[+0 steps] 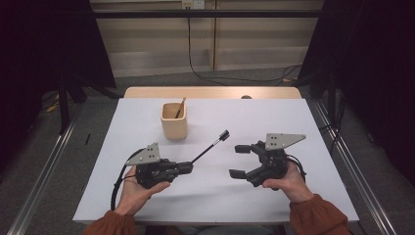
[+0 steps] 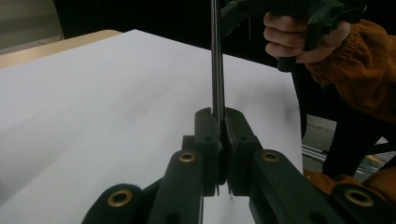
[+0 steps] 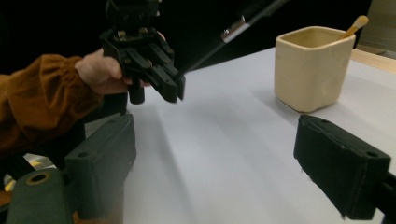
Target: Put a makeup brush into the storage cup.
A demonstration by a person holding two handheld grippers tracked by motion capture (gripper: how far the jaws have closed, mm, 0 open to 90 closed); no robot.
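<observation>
The left hand-held gripper (image 1: 188, 167) is clenched on the end of a thin black makeup brush (image 1: 211, 144), holding it slanted above the white desk (image 1: 274, 117) near a cream ceramic cup (image 1: 174, 121). The right hand-held gripper (image 1: 239, 161) hovers with its jaws spread, empty. The brush looks light, stiff and smooth, so it is likely best gripped along its slim handle.

Thin black brush (image 1: 211, 145) w/ metal ferrule (bristle end up), tilted above table, handle end clamped in left claw (image 1: 190, 166).
</observation>
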